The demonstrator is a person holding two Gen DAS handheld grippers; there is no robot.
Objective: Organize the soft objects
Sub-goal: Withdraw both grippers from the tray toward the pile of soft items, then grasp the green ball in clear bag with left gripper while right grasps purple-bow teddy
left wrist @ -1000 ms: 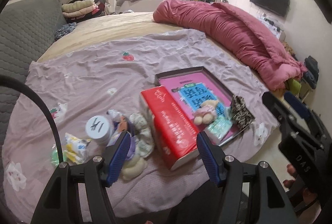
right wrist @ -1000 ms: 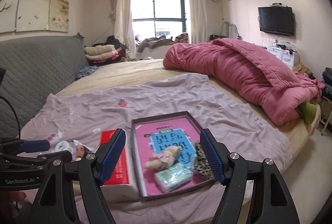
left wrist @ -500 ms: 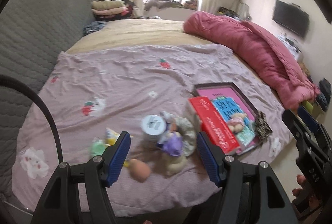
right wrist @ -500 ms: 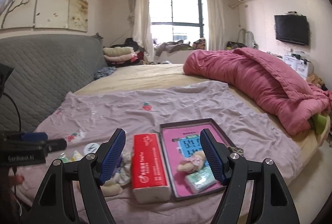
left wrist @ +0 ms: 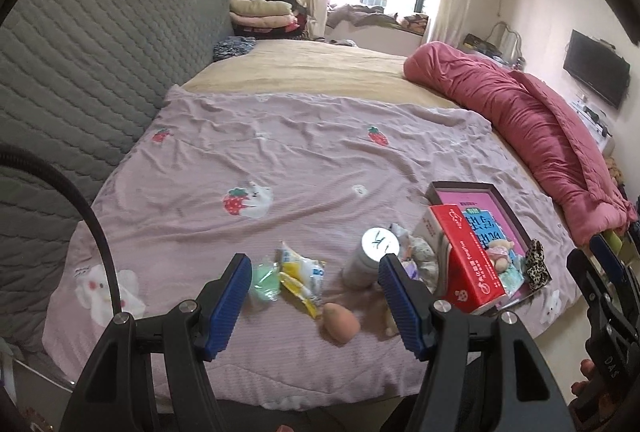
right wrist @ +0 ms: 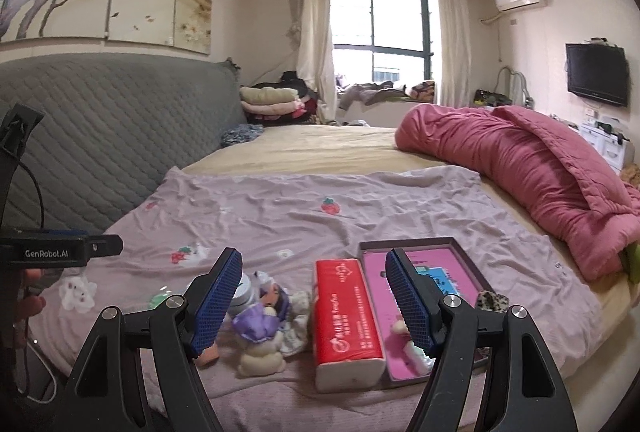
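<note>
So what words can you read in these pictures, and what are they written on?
"GenRobot.AI": side of the left gripper.
"DAS": body of the right gripper.
Red tissue pack: print too small to read.
Pink box: big characters, blurred and partly hidden.
White can lid: a handwritten mark, unclear.

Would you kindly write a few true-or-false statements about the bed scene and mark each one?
1. Both grippers, left gripper and right gripper, hold nothing. True.
2. The red tissue pack lies inside the shallow box. False: it lies beside the box, on the lilac sheet.
3. The egg-shaped sponge rests on the sheet. True.
4. The pink quilt covers the box. False: it lies apart, further back.
</note>
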